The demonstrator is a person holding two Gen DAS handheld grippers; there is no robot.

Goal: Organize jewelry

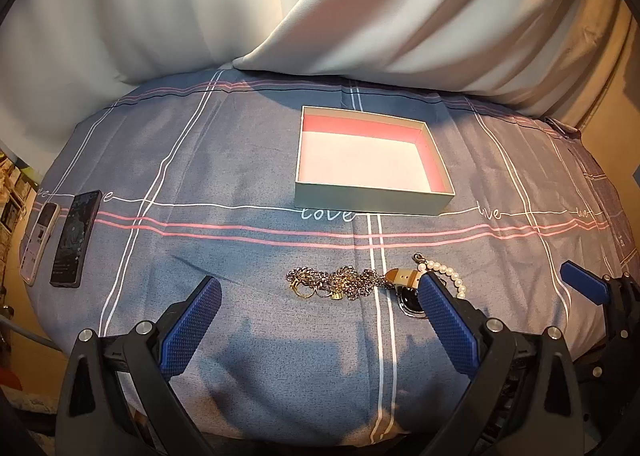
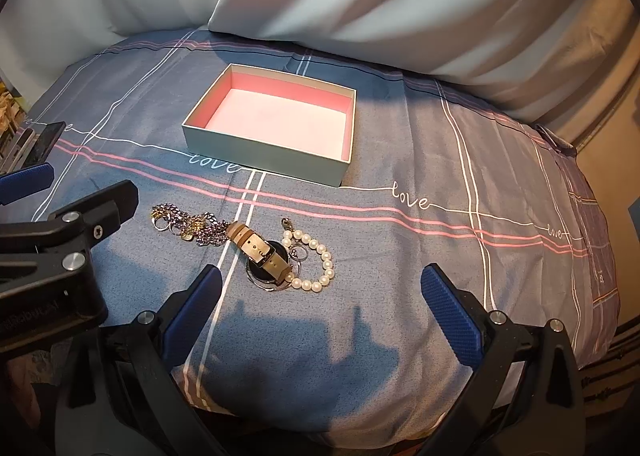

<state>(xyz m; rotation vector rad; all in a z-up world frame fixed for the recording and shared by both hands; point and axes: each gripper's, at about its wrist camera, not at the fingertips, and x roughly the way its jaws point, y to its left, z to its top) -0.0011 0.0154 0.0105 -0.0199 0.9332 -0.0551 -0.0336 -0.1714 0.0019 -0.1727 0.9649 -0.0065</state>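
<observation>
Covering the whole work surface, a blue-grey bedsheet (image 2: 400, 160) printed with white and pink lines and the word "love" is seen, and pale curtains (image 1: 360, 8) are hung behind it. An open box (image 2: 256, 144) with a pink lining and a white floor is set on the sheet, and nothing is seen inside it. On the near side of the box, apart from it, the jewelry is laid in a loose row: a tangled chain (image 2: 188, 226) with gold rings is placed farthest left of the box, a watch (image 2: 262, 260) with a tan strap is laid just beside it, touching the chain's end, and a pearl bracelet (image 2: 316, 264) is curled against the watch. Far to the left of the box, two phones (image 1: 60, 240) are laid side by side.

The left gripper (image 1: 320, 296) is held with its blue fingers spread wide, the chain lying between them and nothing clasped. The right gripper (image 2: 320, 288) is likewise held wide apart over the watch and pearls, with nothing gripped.
</observation>
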